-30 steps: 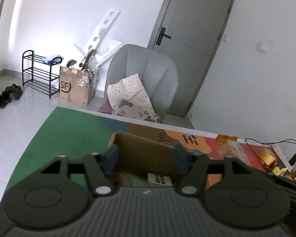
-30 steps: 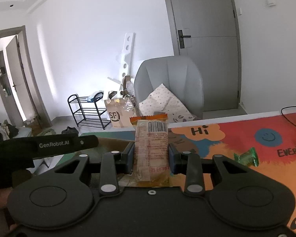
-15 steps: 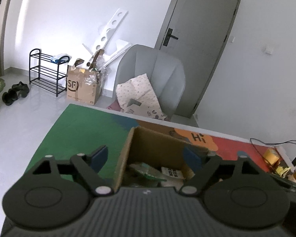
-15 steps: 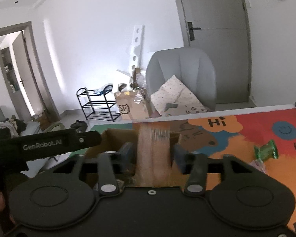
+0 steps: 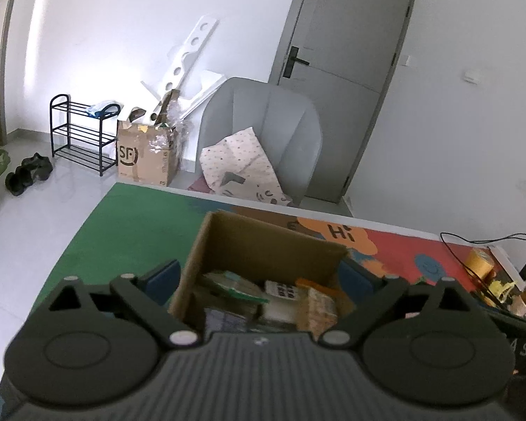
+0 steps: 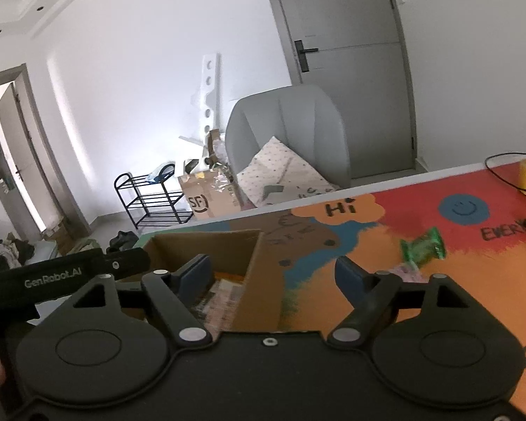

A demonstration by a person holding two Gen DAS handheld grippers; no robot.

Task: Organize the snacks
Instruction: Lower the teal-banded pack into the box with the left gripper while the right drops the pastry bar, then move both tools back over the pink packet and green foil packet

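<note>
Released: the orange snack packet point(image 5: 319, 307) that sat between the right gripper's pads a second ago now lies in the cardboard box point(image 5: 263, 245), among other wrapped snacks. Right gripper point(image 6: 273, 275) jaws are opening, nothing pinched; the box's right wall stands between them. Left gripper point(image 5: 263, 280) is also opening, pads either side of the box, not pressing it. Box sits on the colourful table mat point(image 6: 385, 245). Green-wrapped candy point(image 6: 422, 247) lies on the mat, right of the box.
</note>
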